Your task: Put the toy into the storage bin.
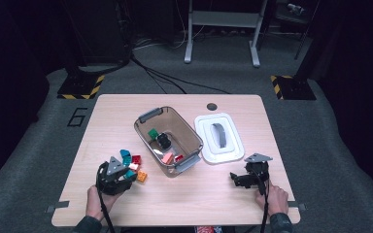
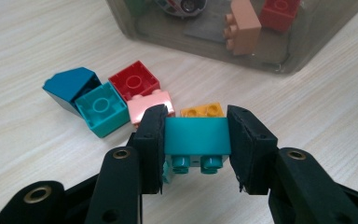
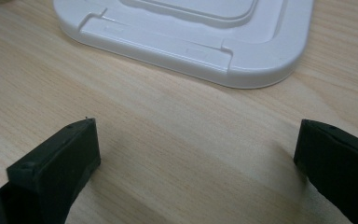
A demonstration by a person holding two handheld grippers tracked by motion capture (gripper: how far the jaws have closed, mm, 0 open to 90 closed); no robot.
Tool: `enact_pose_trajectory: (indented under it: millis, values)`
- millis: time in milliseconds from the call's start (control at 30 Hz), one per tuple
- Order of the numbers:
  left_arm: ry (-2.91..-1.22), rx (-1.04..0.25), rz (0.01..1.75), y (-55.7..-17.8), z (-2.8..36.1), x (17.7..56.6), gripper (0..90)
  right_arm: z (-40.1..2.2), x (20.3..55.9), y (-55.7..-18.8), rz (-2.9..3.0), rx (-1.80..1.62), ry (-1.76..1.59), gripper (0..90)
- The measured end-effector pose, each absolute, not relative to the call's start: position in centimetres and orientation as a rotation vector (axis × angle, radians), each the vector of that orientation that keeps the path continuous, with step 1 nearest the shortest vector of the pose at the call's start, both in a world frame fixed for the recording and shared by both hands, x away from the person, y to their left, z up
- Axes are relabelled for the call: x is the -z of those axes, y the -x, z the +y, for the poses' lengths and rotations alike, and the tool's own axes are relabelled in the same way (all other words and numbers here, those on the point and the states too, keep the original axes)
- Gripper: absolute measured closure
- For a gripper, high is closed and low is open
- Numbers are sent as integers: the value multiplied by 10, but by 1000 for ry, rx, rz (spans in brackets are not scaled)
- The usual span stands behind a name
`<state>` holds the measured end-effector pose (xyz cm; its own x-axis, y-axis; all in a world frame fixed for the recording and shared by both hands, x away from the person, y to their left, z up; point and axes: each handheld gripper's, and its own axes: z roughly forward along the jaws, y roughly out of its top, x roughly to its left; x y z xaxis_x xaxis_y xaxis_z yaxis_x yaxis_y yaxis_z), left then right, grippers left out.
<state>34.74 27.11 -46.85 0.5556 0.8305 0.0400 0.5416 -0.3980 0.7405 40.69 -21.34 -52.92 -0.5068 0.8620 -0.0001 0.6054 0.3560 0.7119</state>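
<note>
My left gripper (image 2: pixel 195 140) is shut on a teal brick (image 2: pixel 196 136), held a little above the table with its studs toward the camera. Just beyond it lie an orange brick (image 2: pixel 203 110), a pink brick (image 2: pixel 150 103), a red brick (image 2: pixel 134 83), a teal square brick (image 2: pixel 102 108) and a blue sloped brick (image 2: pixel 70 84). In the high view the left gripper (image 1: pixel 126 174) sits by this pile (image 1: pixel 133 165), left of the clear bin (image 1: pixel 170 141). My right gripper (image 3: pixel 196 158) stands open over bare wood near the white lid (image 3: pixel 191 32); in the high view the right gripper (image 1: pixel 240 178) is at the front right.
The clear bin (image 2: pixel 279 60) holds a pink brick (image 2: pixel 242 28), a red brick (image 2: pixel 279 11), a green brick (image 1: pixel 153 134) and a dark round object (image 1: pixel 163 141). The white lid (image 1: pixel 219 138) lies right of the bin. A cable hole (image 1: pixel 211 106) is near the table's far edge.
</note>
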Motion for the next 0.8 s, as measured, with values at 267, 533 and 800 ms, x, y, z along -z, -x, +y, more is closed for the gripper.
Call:
enact_pose_trajectory:
  millis: [267,533,800]
  values:
    - [-2073,-556,1099,-352,276,456,587,-213,529,-407,2249,-940,-1287,0]
    - [-2020,-567,1114,-365,285,436,588,-213,529,-407,2248,-940,-1287,0]
    - [-2007,-622,1098,-385,286,407,588,-213,529,-407,2249,-940,-1287,0]
